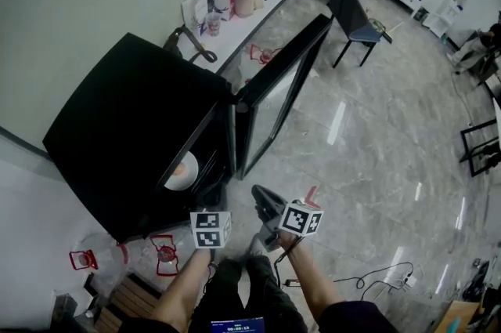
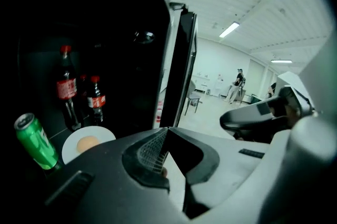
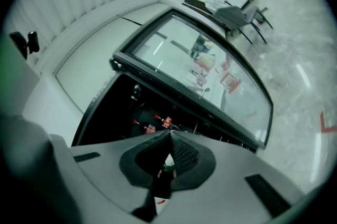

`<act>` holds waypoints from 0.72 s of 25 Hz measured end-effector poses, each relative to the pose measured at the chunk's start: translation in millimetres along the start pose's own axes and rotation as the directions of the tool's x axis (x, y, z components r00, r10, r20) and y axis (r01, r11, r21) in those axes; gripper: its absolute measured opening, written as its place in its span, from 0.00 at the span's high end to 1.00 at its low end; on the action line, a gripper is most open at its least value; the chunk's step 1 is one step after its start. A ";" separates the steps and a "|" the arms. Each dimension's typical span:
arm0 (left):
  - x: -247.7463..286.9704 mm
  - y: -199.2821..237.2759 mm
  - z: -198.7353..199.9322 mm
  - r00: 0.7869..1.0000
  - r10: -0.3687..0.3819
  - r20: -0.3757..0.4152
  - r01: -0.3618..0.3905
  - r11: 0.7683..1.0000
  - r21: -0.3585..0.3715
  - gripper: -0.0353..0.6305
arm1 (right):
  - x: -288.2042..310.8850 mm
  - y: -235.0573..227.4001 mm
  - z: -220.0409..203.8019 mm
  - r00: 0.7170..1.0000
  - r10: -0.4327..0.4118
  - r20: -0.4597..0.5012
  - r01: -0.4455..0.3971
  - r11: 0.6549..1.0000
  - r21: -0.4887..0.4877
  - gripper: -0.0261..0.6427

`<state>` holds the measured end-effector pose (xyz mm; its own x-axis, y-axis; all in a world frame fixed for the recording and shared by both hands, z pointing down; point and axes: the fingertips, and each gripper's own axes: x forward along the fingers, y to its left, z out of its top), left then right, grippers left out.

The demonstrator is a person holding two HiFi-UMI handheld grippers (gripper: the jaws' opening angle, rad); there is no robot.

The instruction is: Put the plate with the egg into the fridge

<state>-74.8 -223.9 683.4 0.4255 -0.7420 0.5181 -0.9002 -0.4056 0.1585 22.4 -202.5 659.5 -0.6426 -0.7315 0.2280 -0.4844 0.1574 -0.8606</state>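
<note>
1. plate [image 2: 70, 148] with egg [image 2: 88, 143] lying on shelf inside fridge [image 1: 117, 128].
2. ahead of and below both grippers, untouched.
3. left gripper [image 2: 167, 129] and right gripper [image 3: 169, 133] closed tight, empty.
4. open door [image 1: 278, 92] to the right, nearer right gripper.

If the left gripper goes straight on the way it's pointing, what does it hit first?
Most likely the hinge-side edge of the open fridge door beyond the left gripper; the plate with the egg lies left of that line. Depth is unclear.
</note>
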 end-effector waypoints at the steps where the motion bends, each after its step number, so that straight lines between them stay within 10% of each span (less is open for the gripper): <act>1: -8.1 -13.5 15.8 1.000 -0.027 0.012 0.027 1.000 0.010 0.94 | -7.6 10.2 12.6 1.000 0.008 0.010 -0.007 0.998 -0.062 0.95; 6: -38.4 -65.6 104.2 0.986 -0.136 0.099 0.128 0.988 0.090 0.94 | -40.8 61.2 86.1 0.999 0.053 0.007 -0.045 0.903 -0.427 0.95; 18: 29.1 -174.1 299.6 0.925 -0.161 0.345 0.096 0.976 0.198 0.94 | -56.2 95.3 304.5 0.985 0.110 -0.135 -0.171 0.453 -0.875 0.95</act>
<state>122.0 -334.8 419.0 0.5703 -0.8050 0.1638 -0.8190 -0.5724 0.0384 193.0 -348.4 425.9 -0.7662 -0.6133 0.1919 -0.6292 0.7767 -0.0300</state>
